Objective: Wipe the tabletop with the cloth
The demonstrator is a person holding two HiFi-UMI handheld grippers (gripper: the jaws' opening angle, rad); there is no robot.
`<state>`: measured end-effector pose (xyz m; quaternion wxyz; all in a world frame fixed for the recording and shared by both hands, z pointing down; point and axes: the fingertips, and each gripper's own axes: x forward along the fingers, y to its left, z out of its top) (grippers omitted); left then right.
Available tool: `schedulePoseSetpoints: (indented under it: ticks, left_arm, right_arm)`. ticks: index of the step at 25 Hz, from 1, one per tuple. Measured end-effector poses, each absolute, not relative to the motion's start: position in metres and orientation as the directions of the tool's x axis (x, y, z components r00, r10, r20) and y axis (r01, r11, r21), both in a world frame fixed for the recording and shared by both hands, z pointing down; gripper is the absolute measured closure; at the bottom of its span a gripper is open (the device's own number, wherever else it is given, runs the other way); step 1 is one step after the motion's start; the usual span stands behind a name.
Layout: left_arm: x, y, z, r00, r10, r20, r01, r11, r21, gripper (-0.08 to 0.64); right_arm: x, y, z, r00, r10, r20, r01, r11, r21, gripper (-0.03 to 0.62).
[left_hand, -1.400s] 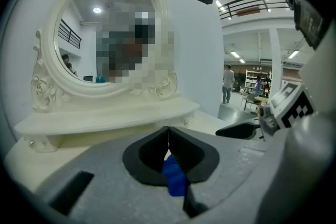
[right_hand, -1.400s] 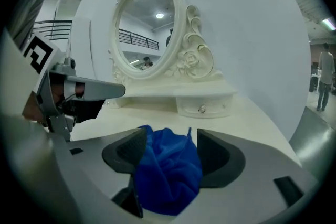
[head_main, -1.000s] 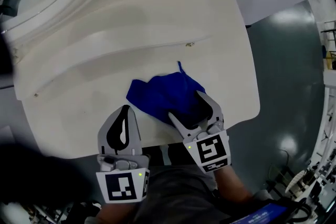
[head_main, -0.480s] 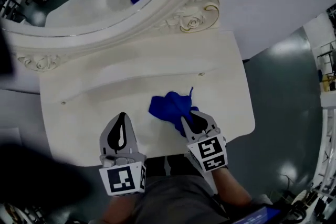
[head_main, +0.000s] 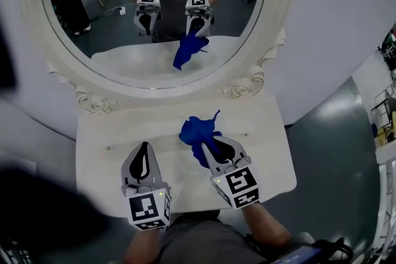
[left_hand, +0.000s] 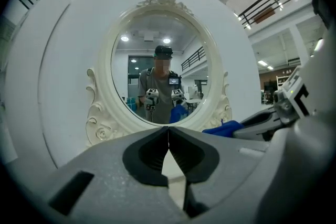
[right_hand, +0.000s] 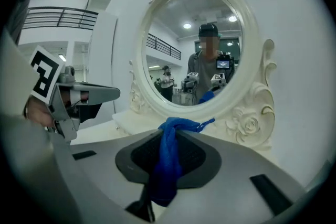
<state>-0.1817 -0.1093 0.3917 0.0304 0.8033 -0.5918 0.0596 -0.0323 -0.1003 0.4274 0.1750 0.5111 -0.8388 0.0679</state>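
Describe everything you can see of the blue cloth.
The blue cloth is soft, deep-blue fabric, bunched into a crumpled wad. The right claw, whose jaws have just been closing, pinches one twisted fold; the rest bulges past the tips over the cream tabletop, a thin tail sticking out. Whether it touches the tabletop is unclear.

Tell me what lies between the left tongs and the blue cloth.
Only bare tabletop separates the left tongs from the cloth, as the head view shows.

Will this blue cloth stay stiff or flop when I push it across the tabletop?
Probably floppy: the blue fabric cloth droops between the right gripper's jaws, which have just closed on it. Likely light: one pinch carries it. Being crumpled, it may bunch when pushed.
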Motion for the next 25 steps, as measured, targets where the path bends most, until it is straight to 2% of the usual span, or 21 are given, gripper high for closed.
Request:
schedulePoseSetpoints:
  ticks: [5, 12, 18, 25]
  left_arm:
    - [-0.172, -0.123, 0.368, 0.249, -0.963, 0.101, -0.967, -0.253, -0.030, 0.545]
    - [-0.185, -0.137, 0.345, 0.214, -0.971, 0.110, -0.976, -0.217, -0.012, 0.543]
    - [-0.160, -0.197, 0.318, 0.199, -0.958, 0.205, -0.980, -0.196, 0.031, 0.543]
    - [-0.161, -0.192, 0.312, 0.182, -0.940, 0.288, -0.983, -0.168, 0.074, 0.543]
  right_arm:
    - [-0.030, -0.129, 0.396, -0.463, -0.825, 0.323, -0.852, 0.515, 0.093, 0.525]
    - [-0.048, -0.158, 0.379, -0.503, -0.798, 0.333, -0.826, 0.557, 0.086, 0.525]
    - [-0.034, -0.231, 0.372, -0.520, -0.736, 0.434, -0.806, 0.591, 0.035, 0.525]
    - [-0.044, -0.243, 0.376, -0.522, -0.683, 0.511, -0.783, 0.621, 0.031, 0.523]
